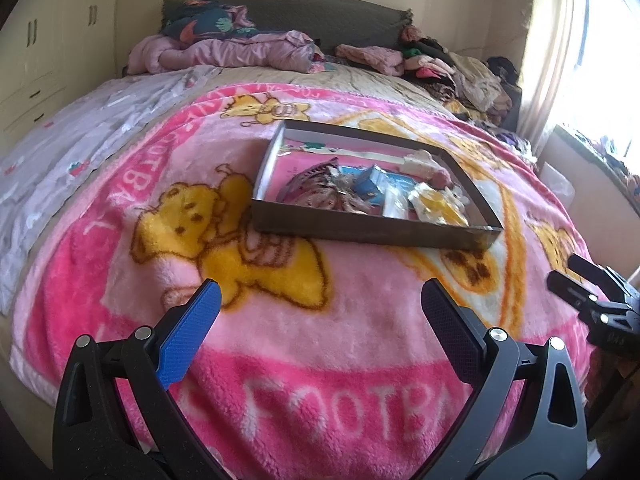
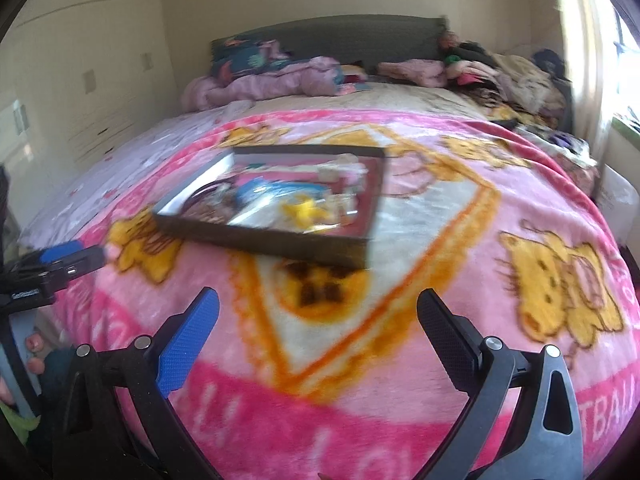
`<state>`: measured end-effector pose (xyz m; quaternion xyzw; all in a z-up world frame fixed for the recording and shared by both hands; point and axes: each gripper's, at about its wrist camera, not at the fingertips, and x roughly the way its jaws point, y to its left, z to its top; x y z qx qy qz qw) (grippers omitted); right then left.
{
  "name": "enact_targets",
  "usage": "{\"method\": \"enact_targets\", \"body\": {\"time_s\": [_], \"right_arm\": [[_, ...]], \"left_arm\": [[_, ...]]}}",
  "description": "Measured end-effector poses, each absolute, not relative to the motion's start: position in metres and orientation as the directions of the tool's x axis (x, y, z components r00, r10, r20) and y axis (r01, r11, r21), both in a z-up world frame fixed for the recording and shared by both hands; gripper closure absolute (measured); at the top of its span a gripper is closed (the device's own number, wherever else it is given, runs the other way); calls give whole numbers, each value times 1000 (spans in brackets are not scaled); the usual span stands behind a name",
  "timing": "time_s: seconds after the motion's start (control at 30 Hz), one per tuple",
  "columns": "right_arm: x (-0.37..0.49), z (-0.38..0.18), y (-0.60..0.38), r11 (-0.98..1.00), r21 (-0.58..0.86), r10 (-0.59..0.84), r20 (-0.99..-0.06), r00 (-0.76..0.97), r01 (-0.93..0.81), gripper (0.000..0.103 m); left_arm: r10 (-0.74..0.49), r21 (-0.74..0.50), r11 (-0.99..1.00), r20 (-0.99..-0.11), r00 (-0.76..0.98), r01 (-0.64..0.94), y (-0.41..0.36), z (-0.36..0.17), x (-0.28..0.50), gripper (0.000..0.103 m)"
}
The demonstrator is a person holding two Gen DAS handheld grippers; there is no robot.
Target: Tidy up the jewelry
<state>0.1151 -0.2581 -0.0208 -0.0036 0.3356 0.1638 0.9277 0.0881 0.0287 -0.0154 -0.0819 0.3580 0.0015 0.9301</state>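
Hovering over a pink fleece blanket [image 1: 320, 352] spread across a bed [image 1: 68, 128], left tool [image 1: 320, 300] released, blue and black fingers spread wide with nothing between them. Mirroring it further right, right tool [image 2: 318, 308] likewise released and empty, jaws gaping above the blanket's white and orange triangle. Lying flat on the blanket ahead of both tools and well apart from them, a shallow dark box [image 1: 372, 232] holding the jewelry jumble [image 1: 348, 188]: shiny packets, a blue packet, something yellow, pale pink pieces toward the far right corner, the single items too small and blurred to name. Showing at the right edge of the left wrist view, the right tool's black fingertips. Heaping up by the headboard [image 1: 320, 12], crumpled clothes and bedding [image 1: 240, 50]. Glaring in from the right, a window [image 1: 600, 20] behind a pale curtain.
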Motion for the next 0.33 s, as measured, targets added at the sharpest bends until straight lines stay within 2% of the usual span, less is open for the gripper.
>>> {"method": "enact_targets", "body": {"time_s": [0.17,0.33], "right_arm": [[151,-31,-312,987,66,158,-630,760,-150,6],[204,-51,-378,999,20,-5,-665,746,25,6]], "left_arm": [[64,-137,966,-691,720,-218,68,-26,110,11],[235,-51,916,-736,635,-399,125,-41,152,11]]}}
